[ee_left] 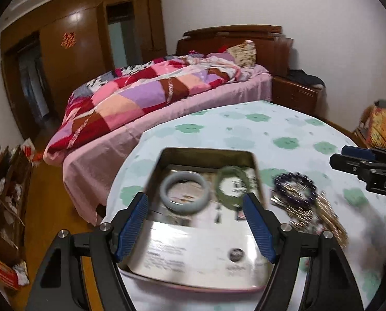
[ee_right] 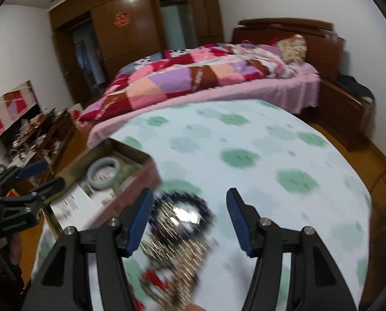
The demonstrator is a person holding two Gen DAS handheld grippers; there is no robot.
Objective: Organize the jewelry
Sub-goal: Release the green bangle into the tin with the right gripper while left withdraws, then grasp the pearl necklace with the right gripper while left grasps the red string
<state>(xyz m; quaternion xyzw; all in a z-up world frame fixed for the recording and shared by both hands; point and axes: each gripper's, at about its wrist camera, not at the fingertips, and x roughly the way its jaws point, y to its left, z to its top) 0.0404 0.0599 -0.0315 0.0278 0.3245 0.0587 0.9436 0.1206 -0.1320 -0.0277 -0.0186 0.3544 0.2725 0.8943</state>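
An open metal tin (ee_left: 208,154) sits on the table and holds a pale grey bangle (ee_left: 184,193) and a green bangle (ee_left: 231,188). My left gripper (ee_left: 195,202) is open and empty, just above the tin's near side. A dark beaded bracelet (ee_left: 295,188) and a pile of gold chains (ee_left: 320,217) lie right of the tin. In the right wrist view my right gripper (ee_right: 189,202) is open and empty over the beaded bracelet (ee_right: 182,212) and chains (ee_right: 174,256). The tin (ee_right: 123,150) and grey bangle (ee_right: 103,172) show at the left.
The table carries a white cloth with green flowers (ee_right: 244,142). A bed with a patchwork quilt (ee_left: 146,96) stands behind it, with a wooden nightstand (ee_left: 296,93) and wardrobe (ee_left: 71,51). Cluttered shelves (ee_left: 4,194) are at the left. The left gripper also shows in the right wrist view (ee_right: 37,178).
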